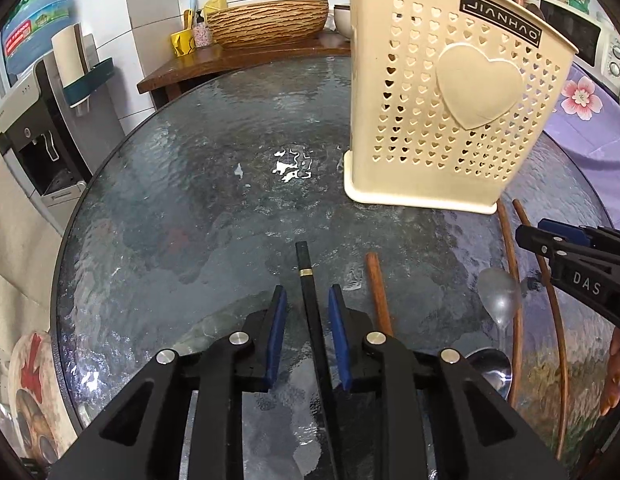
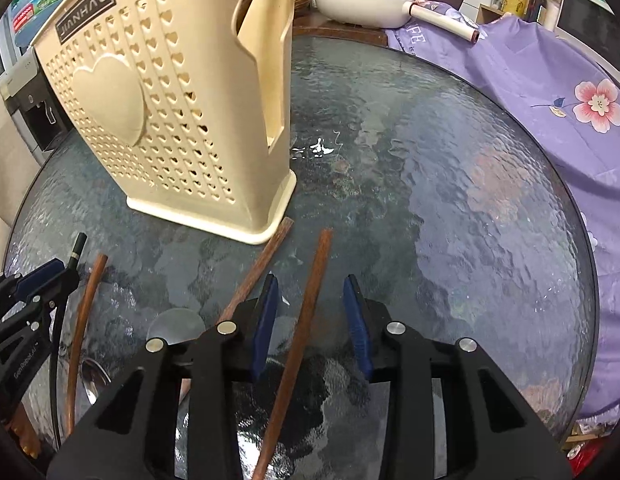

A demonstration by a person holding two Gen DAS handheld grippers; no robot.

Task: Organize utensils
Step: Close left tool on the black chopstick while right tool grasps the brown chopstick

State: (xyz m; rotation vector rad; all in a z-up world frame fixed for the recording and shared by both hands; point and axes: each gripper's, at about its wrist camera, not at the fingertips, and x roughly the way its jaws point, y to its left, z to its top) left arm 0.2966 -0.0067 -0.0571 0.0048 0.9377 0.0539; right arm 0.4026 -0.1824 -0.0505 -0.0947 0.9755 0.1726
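Black chopstick point(image 1: 310, 304), one of its kind, lies on the glass worktop point(image 1: 190, 220) between the left claw's point(image 1: 308, 312) blue pads, which stand slightly apart from it. Three brown chopsticks show: one point(image 2: 306, 320) lies between the right claw's point(image 2: 311, 312) spread pads, untouched; one point(image 2: 258, 268) runs to the holder's base; one point(image 2: 84, 320) lies leftward. Two spoons, one clear point(image 1: 499, 292), one metal point(image 1: 491, 368), lie among them. One cream utensil holder point(image 1: 449, 92) stands upright behind. Bare glass opens left and right to the round rim.
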